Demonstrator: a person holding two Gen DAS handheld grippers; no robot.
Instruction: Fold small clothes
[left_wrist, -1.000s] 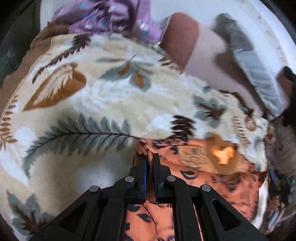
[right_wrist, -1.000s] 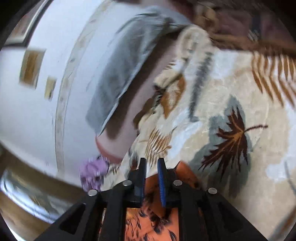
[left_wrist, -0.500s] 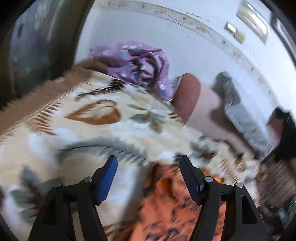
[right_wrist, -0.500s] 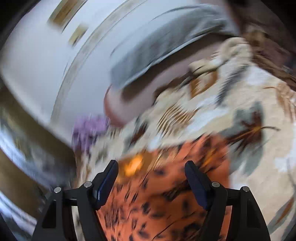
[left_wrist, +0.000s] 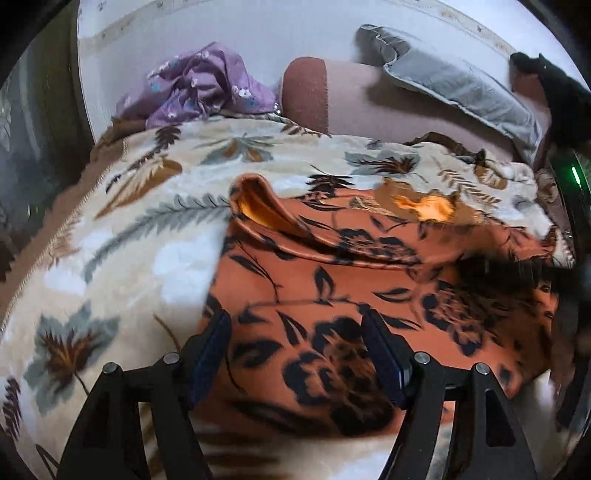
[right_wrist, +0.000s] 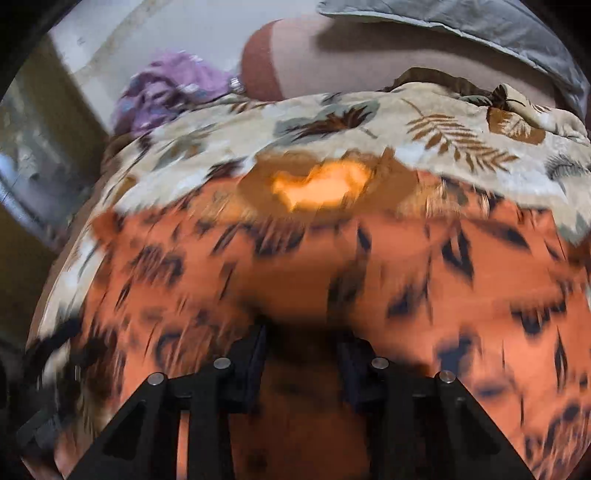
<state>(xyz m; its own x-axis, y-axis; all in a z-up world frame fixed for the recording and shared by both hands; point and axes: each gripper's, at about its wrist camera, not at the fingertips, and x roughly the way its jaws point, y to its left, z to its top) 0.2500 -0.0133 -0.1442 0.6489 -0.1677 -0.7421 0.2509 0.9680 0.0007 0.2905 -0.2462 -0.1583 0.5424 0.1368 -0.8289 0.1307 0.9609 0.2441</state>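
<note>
The orange top (left_wrist: 369, 280) lies flat on the leafy blanket (left_wrist: 122, 236). The left gripper (left_wrist: 299, 354) hangs over it, fingers wide apart, holding nothing. The right gripper (right_wrist: 301, 354) is closing on cloth, though it's blurry. Pinch only the near edge.

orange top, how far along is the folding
Partly done: the orange floral top lies on the leaf-print blanket with one edge already turned over. In hand: the left gripper is open above it; the right gripper is closing over the cloth. Left: further folds, and the purple garment is still crumpled.
</note>
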